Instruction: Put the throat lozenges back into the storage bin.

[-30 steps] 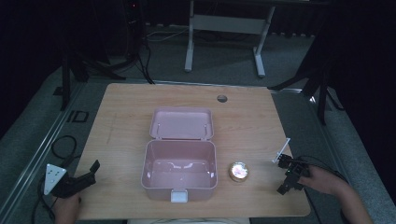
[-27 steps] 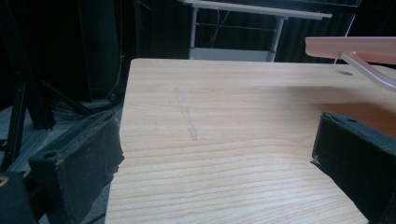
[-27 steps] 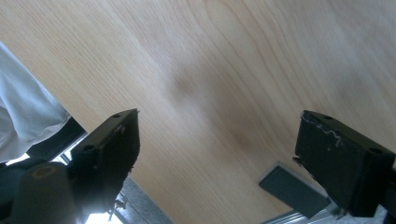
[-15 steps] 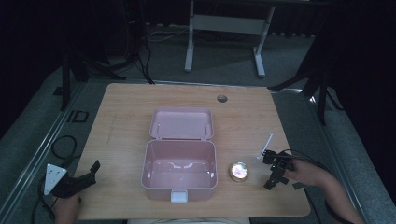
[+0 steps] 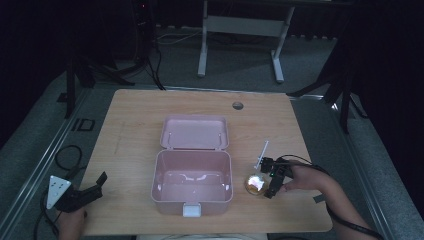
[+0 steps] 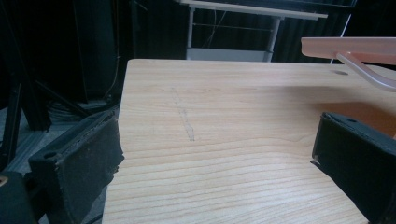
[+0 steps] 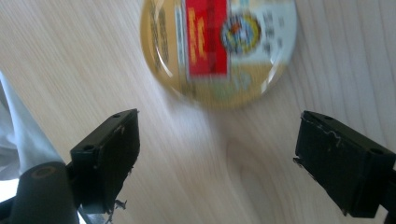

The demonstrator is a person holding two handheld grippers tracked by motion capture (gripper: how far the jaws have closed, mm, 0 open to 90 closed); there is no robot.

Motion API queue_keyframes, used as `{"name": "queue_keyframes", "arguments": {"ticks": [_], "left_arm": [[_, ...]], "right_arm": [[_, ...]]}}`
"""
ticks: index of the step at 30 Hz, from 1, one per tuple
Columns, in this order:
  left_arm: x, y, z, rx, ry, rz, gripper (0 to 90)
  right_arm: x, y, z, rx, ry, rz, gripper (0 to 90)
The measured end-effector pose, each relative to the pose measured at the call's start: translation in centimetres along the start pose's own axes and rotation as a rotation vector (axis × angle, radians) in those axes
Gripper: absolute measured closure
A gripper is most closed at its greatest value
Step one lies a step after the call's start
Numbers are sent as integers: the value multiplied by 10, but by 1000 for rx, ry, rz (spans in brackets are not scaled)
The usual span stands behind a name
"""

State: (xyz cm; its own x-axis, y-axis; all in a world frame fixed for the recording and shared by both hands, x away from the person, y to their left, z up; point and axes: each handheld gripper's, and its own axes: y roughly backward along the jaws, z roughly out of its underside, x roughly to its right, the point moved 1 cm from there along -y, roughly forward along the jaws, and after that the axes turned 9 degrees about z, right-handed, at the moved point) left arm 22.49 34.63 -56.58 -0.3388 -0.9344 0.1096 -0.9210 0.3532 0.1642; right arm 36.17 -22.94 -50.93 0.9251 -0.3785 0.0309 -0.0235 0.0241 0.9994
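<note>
So from where I'm sitting, my right gripper is hanging just to the right of the pink box, jaws spread wide with nothing in them. The thing I'm after is the little round tin with the red and yellow label, lying flat on the table just right of the box's front half. In the right gripper view the tin sits ahead of the fingers, past their tips and roughly centred on the gap between them, not touching either one. It's a bit blurry there, so I can't read the label. The box is open, lid tipped back on the far side, and I can't make out anything lying inside it. My left gripper is well off to the left of the box, at the table's near left edge, and its jaws are also wide apart and empty; its own view shows bare wood between the fingers, with the box's pink rim poking in at the upper right.
</note>
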Motion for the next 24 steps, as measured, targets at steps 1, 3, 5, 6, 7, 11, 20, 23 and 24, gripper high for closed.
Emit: {"name": "queue_keyframes", "arguments": {"ticks": [1, 3, 5, 6, 7, 11, 20, 23, 24], "left_arm": [[0, 0, 0, 0, 0, 1, 20], [0, 0, 0, 1, 0, 1, 20], [0, 0, 0, 0, 0, 2, 20], [0, 0, 0, 0, 0, 2, 20], [0, 0, 0, 0, -1, 2, 20], [0, 0, 0, 0, -2, 4, 20], [0, 0, 0, 0, -1, 6, 20], [0, 0, 0, 0, -1, 6, 20], [0, 0, 0, -2, -1, 6, 20]], "right_arm": [[0, -1, -4, -1, 4, 5, 136], [-1, -3, -11, 3, 12, 2, 136], [-1, -5, -18, 4, 20, -1, 135], [-2, -7, -21, 3, 26, 4, 135], [-2, -8, -23, -2, 33, 8, 135], [-3, -13, -32, -8, 45, 15, 135], [-7, -16, -41, -16, 85, 24, 198], [-7, -13, -42, -21, 91, 26, 203], [-7, -12, -42, -24, 96, 24, 203]]}}
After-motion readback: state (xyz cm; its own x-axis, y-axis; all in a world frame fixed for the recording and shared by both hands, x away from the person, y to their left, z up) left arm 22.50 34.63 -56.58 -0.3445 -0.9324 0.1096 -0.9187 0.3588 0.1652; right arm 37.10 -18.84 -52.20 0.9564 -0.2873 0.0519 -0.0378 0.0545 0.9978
